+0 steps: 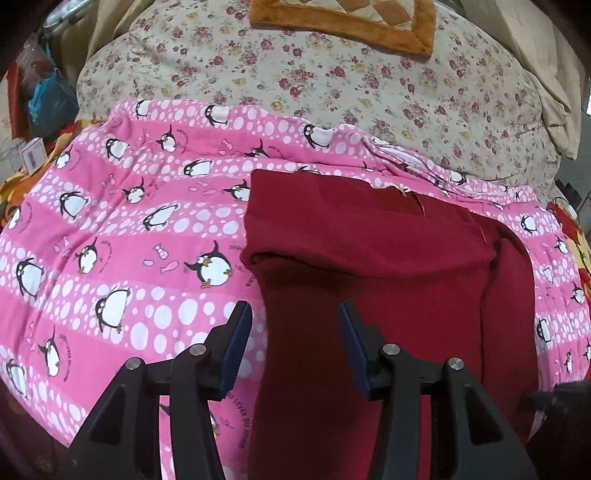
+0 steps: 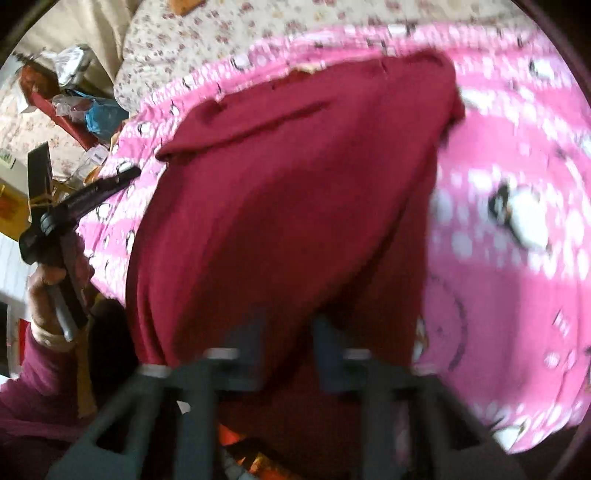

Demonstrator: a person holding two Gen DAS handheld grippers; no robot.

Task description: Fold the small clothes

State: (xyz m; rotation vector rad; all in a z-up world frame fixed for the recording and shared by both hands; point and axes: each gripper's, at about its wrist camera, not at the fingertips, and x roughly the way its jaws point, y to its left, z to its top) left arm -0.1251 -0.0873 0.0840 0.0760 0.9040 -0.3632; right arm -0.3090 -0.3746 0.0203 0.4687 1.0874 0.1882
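Note:
A dark red garment (image 1: 369,236) lies on a pink penguin-print sheet (image 1: 110,221), its top part folded down over the lower part. My left gripper (image 1: 295,321) is open and empty, hovering just above the garment's lower left edge. In the blurred right wrist view the same garment (image 2: 295,184) fills the middle. My right gripper (image 2: 290,332) hangs over its near edge with a gap between the fingers and cloth behind them; whether it holds cloth is unclear. The left gripper also shows in the right wrist view (image 2: 125,175), held in a hand at the left.
A floral bedspread (image 1: 332,81) lies beyond the pink sheet, with an orange-bordered quilted pad (image 1: 343,26) on it. Bags and boxes (image 1: 37,96) clutter the far left beside the bed. A patterned blanket edge (image 1: 576,236) shows at the right.

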